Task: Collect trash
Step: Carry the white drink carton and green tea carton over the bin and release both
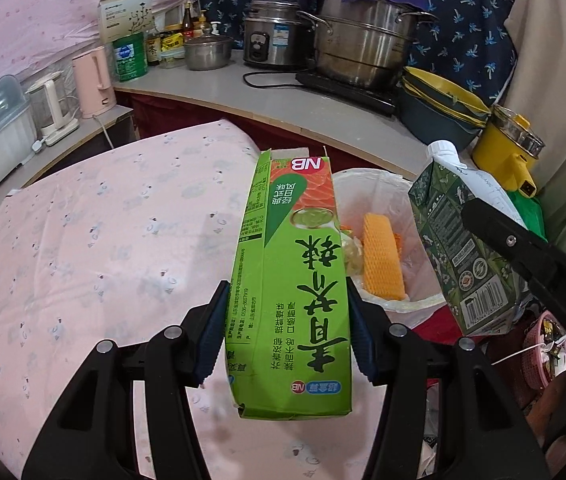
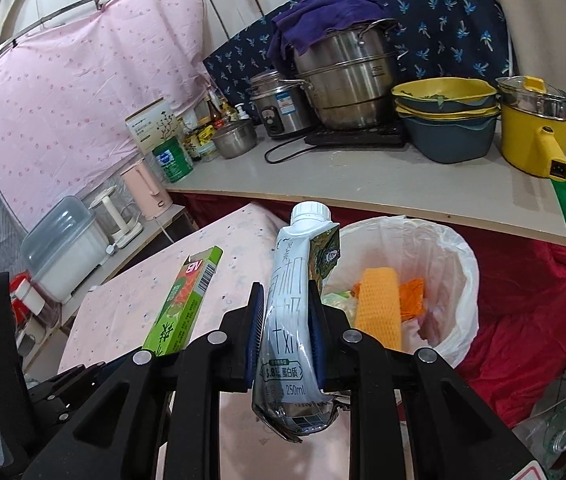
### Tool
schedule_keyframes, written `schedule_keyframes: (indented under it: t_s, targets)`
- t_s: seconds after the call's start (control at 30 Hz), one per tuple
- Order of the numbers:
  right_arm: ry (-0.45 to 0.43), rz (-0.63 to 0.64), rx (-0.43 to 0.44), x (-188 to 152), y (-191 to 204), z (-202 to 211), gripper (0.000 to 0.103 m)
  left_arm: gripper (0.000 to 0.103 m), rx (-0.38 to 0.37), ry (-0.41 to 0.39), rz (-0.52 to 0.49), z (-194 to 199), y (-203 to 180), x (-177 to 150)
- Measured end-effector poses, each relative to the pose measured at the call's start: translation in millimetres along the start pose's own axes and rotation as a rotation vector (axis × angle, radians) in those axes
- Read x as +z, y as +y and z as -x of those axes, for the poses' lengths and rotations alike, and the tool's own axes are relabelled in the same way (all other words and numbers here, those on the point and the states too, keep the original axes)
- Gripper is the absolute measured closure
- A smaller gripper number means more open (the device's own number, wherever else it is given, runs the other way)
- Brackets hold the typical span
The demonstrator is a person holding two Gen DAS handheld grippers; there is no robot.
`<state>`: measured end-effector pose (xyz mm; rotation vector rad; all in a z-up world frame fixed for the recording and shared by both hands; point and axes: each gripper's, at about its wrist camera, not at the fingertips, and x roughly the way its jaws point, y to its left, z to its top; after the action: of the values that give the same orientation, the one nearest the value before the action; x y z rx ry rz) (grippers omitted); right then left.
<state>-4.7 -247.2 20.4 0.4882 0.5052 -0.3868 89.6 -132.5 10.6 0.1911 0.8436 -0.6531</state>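
Note:
My left gripper point(image 1: 287, 320) is shut on a long green carton box point(image 1: 291, 280), held above the pink-clothed table edge and pointing toward the bin. My right gripper point(image 2: 286, 328) is shut on a crushed milk carton with a white cap point(image 2: 291, 308). The milk carton also shows in the left wrist view point(image 1: 455, 248), and the green box shows in the right wrist view point(image 2: 183, 304). A trash bin with a white bag liner point(image 2: 443, 248) stands just ahead, holding orange foam netting point(image 2: 377, 304) and other scraps. The bin also shows in the left wrist view point(image 1: 387, 188).
A pink-clothed table point(image 1: 103, 240) lies left of the bin. Behind is a counter point(image 2: 363, 184) with steel pots point(image 2: 343, 76), a rice cooker point(image 2: 279, 104), stacked bowls point(image 2: 447, 120), a yellow pot point(image 2: 531, 136), jars and a kettle point(image 2: 147, 192). Red cloth point(image 2: 523, 320) lies right.

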Motion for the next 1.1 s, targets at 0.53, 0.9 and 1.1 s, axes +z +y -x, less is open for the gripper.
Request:
schedule_keyframes:
  t_s: [0.53,0.9,1.1]
  targets:
    - [0.016,-0.125,-0.098,9,-91,-24,0.083,0.061,-0.123,0.079,-0.080,-81,-78,35]
    - [0.083,-0.155,-0.087,7,-111,-66,0.083,0.042,-0.094,0.034,-0.026,-103,-68,58]
    - [0.114,-0.147,-0.075,5,-110,-88,0.083,0.037,-0.063,0.028,-0.002,-112,-54,65]
